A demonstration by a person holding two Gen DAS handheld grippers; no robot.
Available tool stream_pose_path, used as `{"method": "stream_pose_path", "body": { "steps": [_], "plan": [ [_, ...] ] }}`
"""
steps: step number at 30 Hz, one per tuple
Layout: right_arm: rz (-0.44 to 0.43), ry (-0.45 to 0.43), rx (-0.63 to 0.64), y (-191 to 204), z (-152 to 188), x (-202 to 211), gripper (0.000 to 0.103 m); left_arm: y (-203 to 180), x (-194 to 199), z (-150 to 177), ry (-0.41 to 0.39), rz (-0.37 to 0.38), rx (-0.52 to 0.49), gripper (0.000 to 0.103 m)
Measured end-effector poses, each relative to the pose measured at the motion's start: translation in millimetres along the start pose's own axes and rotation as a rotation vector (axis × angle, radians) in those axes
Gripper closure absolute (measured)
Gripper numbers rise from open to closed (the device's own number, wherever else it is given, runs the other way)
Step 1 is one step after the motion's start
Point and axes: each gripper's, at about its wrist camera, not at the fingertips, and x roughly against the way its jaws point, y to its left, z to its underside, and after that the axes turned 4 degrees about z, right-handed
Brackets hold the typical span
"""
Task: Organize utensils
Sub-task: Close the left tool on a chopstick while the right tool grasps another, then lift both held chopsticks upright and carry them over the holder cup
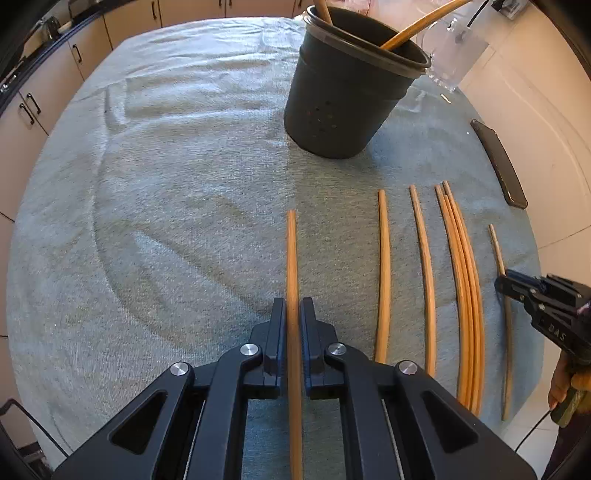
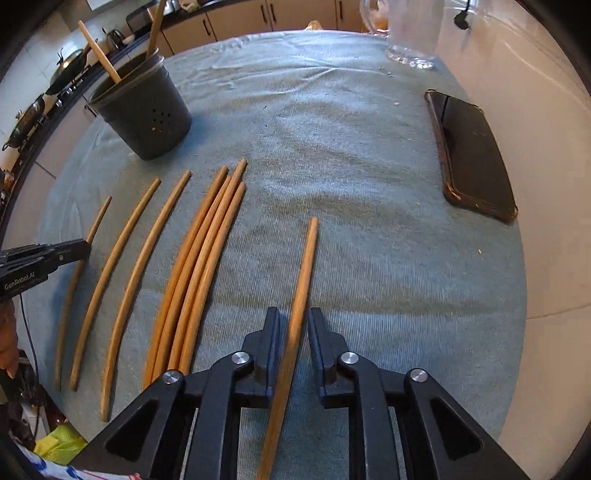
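Several wooden chopsticks lie in a row on a grey-green towel. My left gripper is shut on the leftmost chopstick, which runs between its fingers. My right gripper straddles the rightmost chopstick with a small gap at each finger, so it is open. A black perforated utensil holder stands at the far side with two chopsticks in it; it also shows in the right wrist view. A tight bundle of chopsticks lies left of the right gripper.
A black phone lies at the towel's right edge. A clear glass jug stands at the far right. Kitchen cabinets run behind the table on the left. The white table surface shows to the right.
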Motion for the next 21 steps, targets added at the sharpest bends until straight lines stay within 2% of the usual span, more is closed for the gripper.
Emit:
{"method": "stream_pose_path", "body": {
  "steps": [9, 13, 15, 16, 18, 21],
  "plan": [
    [0.051, 0.055, 0.06, 9, -29, -9, 0.086, -1, -14, -33, 0.038, -0.019, -0.022, 0.096],
    [0.084, 0.044, 0.117, 18, -27, -9, 0.086, -12, -18, -36, 0.037, -0.032, -0.074, 0.089],
    [0.078, 0.023, 0.125, 20, -25, -8, 0.093, -19, -19, -33, 0.013, -0.049, -0.095, 0.091],
    [0.082, 0.004, 0.129, 22, -23, -8, 0.094, -22, -20, -31, -0.005, -0.063, -0.11, 0.097],
    [0.075, -0.025, 0.125, 24, -19, -7, 0.096, -25, -20, -29, -0.035, -0.071, -0.119, 0.098],
    [0.04, -0.083, 0.085, 23, -13, 4, 0.097, -21, 3, -21, -0.105, -0.015, -0.081, 0.098]
  ]
}}
